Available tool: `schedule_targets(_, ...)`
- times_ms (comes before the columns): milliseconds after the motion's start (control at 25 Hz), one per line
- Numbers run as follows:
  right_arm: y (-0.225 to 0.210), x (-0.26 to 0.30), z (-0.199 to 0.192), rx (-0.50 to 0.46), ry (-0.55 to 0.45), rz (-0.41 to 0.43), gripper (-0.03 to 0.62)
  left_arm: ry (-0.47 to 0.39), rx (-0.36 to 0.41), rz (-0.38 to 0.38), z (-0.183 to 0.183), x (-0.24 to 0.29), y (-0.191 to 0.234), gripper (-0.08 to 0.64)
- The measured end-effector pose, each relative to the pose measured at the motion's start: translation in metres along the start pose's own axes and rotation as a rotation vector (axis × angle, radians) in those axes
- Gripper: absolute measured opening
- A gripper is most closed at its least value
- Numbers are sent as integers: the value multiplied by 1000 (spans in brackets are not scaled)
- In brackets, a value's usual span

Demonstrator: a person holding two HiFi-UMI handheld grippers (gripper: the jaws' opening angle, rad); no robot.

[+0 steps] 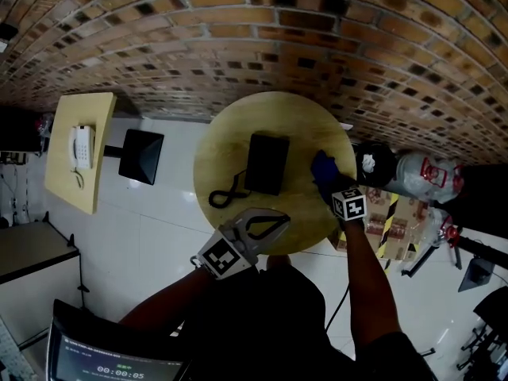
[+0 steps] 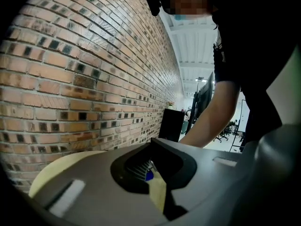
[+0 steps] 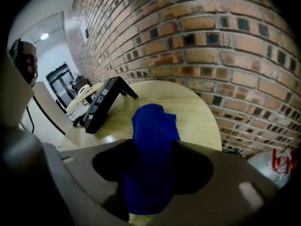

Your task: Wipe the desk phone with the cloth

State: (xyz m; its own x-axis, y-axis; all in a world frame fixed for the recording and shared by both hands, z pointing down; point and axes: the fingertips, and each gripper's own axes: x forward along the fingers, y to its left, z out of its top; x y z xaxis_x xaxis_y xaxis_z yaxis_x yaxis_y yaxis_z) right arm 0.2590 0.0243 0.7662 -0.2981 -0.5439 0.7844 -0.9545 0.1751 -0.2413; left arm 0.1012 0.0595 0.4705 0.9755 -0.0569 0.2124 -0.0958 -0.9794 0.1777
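1. I see a big brick wall point(image 1: 238, 38) across the top of the head view.
2. Under it, in the middle of the frame, is a round wooden tabletop point(image 1: 230, 133).
3. A second tabletop point(image 1: 75, 189) stands at the left edge of the frame, with a white phone point(image 1: 81, 147) on it.
4. The black desk phone point(image 1: 266, 163) sits in the middle of the round tabletop. Its curly cord point(image 1: 226, 195) lies at its lower left.
5. My left claw point(image 1: 284, 217) is at the lower middle of the frame, over the near edge of the tabletop. Its jaws are pressed together with nothing in them.
6. My right claw point(image 3: 151, 173) points down at the right side of the tabletop. Its jaws are spread wide.
7. The blue cloth point(image 3: 153, 140) lies on the tabletop between those spread jaws. It is just right of the desk phone and does not touch it.
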Motion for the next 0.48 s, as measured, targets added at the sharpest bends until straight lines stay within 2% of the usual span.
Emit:
schedule_targets(240, -4, 5, -2, 6, -8, -12, 221, 3, -2, 8, -4, -2, -1, 2)
schedule_targets(480, -2, 9, -5, 8, 3, 10, 129, 7, -11, 14, -7, -2, -4, 2)
